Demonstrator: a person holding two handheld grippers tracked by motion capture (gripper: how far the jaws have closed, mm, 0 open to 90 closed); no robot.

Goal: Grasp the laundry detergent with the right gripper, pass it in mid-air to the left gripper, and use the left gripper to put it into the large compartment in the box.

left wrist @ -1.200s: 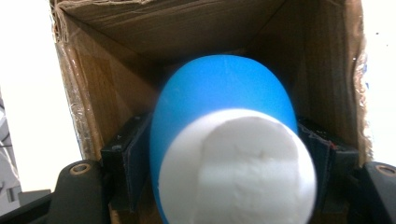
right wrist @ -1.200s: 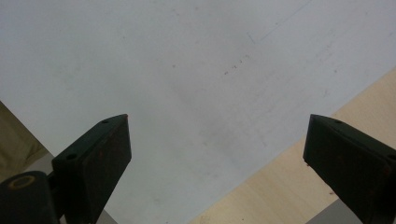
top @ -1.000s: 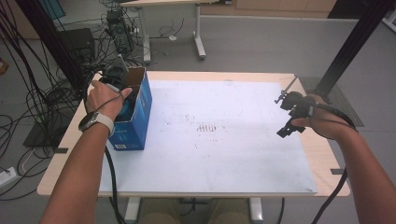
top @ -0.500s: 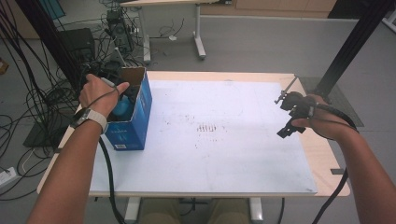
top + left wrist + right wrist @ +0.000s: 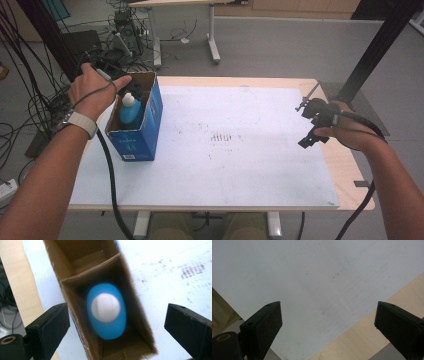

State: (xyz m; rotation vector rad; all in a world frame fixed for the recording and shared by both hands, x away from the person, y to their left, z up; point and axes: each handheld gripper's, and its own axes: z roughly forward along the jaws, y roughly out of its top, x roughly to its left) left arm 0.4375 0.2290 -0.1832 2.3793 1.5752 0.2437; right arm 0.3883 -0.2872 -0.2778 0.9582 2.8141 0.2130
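A blue bottle with a white cap point(image 5: 130, 111) stands upright in an open blue cardboard box point(image 5: 145, 137) at the table's left. My left gripper point(image 5: 129, 89) hangs just above the box's open top. Its jaws have just been opening and now stand wide. In the left gripper view the bottle point(image 5: 106, 312) stands below the left gripper point(image 5: 116, 308) in the box's near compartment point(image 5: 75, 285), free of both jaws. My right gripper point(image 5: 309, 126) hovers over the table's right side. The right gripper view shows this gripper point(image 5: 328, 307) open with nothing in it, above the white mat.
A white mat point(image 5: 240, 150) covers most of the wooden table point(image 5: 345, 165). Cables and equipment point(image 5: 117, 30) crowd the floor behind the left corner. A black post point(image 5: 370, 50) stands at the back right. Another desk's legs point(image 5: 212, 35) are farther back.
My left hand has lifted up out of the box and its jaws have opened, leaving the blue bottle standing inside. The right hand has stayed where it was.
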